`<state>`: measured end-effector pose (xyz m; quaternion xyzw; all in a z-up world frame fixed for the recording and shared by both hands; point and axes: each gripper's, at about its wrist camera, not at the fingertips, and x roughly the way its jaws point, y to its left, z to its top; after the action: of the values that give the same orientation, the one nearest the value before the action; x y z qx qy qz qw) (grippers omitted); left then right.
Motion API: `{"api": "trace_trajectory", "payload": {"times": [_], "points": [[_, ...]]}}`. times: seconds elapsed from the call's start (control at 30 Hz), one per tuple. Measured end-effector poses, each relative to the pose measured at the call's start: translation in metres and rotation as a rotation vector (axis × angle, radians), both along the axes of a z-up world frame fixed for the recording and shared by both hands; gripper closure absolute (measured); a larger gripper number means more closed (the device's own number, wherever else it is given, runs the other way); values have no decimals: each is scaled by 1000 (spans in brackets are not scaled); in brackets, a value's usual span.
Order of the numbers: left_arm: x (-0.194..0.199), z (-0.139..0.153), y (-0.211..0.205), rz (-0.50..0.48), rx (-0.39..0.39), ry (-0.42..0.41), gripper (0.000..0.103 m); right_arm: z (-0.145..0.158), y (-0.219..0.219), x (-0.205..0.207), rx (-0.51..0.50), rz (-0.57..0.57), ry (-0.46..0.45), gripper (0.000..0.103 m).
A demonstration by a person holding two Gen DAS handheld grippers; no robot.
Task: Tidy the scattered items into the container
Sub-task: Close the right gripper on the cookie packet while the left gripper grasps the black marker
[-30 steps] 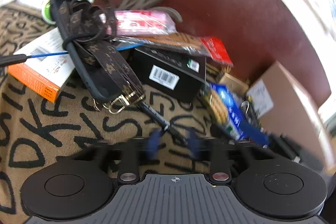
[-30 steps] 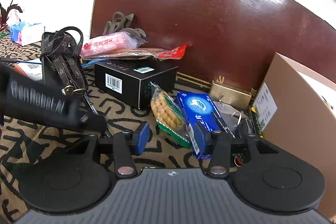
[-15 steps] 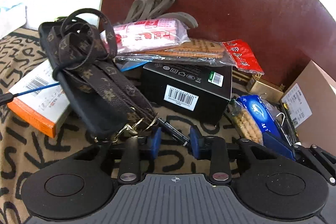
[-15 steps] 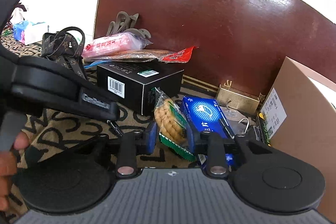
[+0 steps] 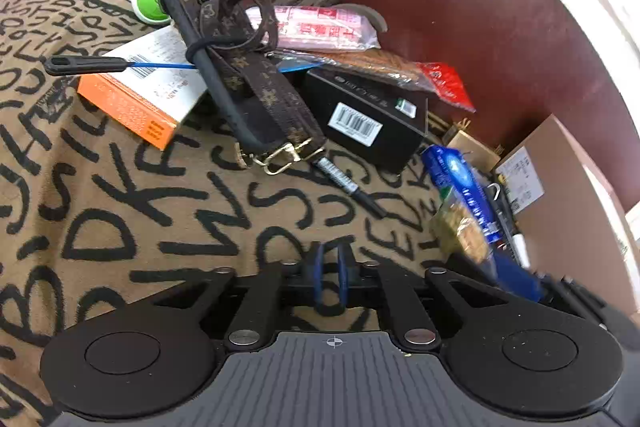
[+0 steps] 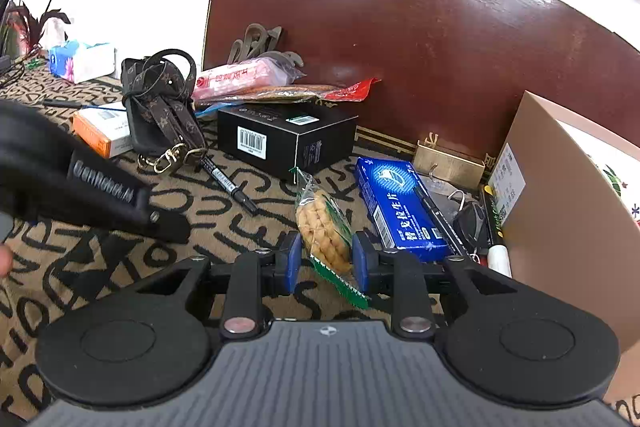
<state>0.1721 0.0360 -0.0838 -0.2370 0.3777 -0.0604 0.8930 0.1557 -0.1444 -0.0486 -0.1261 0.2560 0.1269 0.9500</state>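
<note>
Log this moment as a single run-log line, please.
left gripper: nearly shut, empty, above rug | right gripper: open around biscuit packet, not clamped | black marker: on rug | cardboard box: right

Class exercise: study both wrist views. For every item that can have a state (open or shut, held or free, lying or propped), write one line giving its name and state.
Left tongs: nearly shut, holding nothing.
Right tongs: open, either side of the biscuit packet, not yet clamped.
Biscuit packet: sealed, lying on the cloth.
Black pen: capped, lying free.
Black box: closed, lying flat.
Blue box: closed, lying flat.
Patterned strap: coiled over the phone case.
Cardboard box: cannot tell.
</note>
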Motion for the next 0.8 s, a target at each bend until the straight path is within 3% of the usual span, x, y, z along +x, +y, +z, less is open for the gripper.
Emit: {"api": "trace_trajectory", "payload": {"times": [0.03,0.1,0.2,0.27,0.43,0.67,0.7,0.77,0.8], "points": [[0,2,-1,0,5,-5,68,1,0,-1,-3,9,1,69],[-5,3,2,7,11,-20,51,3,0,-5,3,27,-26,63],[-10,6,12,32,-3,-47,33,7,6,-8,16,75,-64,62],[-13,7,20,51,-14,-58,27,8,13,-7,27,115,-67,62],[-11,8,32,52,-8,-81,25,2,38,9,-4,228,-36,64],[-1,4,35,37,-3,-79,22,-12,49,54,19,241,49,64],[0,4,34,35,0,-80,22,-15,49,59,28,239,76,68],[1,4,33,32,3,-78,21,-16,46,61,57,244,110,90],[1,4,33,30,3,-77,21,-15,45,58,64,254,121,93]]}}
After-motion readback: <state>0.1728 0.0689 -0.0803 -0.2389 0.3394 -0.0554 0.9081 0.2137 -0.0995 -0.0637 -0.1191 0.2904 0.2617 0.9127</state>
